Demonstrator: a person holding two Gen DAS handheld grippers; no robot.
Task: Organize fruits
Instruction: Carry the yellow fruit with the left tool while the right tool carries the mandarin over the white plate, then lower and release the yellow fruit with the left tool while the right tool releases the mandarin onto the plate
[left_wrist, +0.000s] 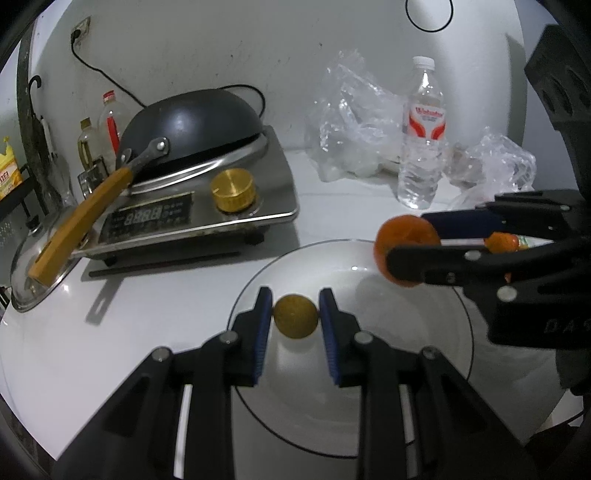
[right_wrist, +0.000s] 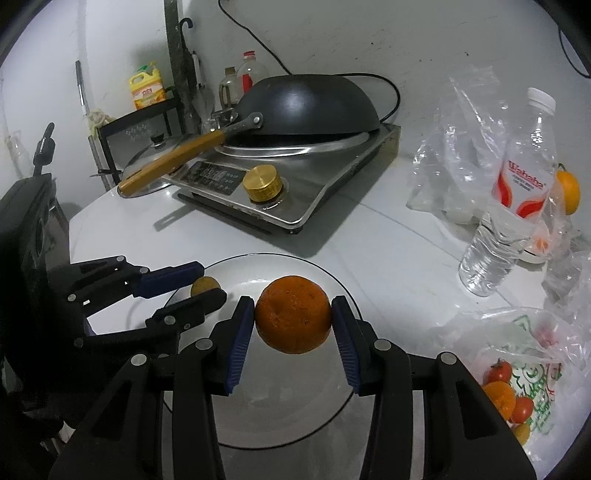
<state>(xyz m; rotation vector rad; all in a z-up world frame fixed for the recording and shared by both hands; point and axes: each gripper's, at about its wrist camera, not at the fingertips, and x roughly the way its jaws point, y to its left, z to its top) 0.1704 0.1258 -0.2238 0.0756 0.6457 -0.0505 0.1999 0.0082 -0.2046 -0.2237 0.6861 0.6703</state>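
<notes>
Left wrist view, left claw (left_wrist: 295, 314) gripping yellow fruit (left_wrist: 295, 314), over plate (left_wrist: 436, 332)

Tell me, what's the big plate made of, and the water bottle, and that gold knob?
The plate looks like glazed white ceramic: glossy, with a thin dark rim line. The water bottle seems thin clear plastic, see-through and ribbed. The gold knob looks like brushed brass-coloured metal with a ridged edge, though it could be coated plastic.

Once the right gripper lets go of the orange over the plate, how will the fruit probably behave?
The orange is round, so it may roll on the smooth, shallow plate. Its low rim would hardly stop it. The right gripper holds it without visible denting, so it seems fairly firm.
</notes>
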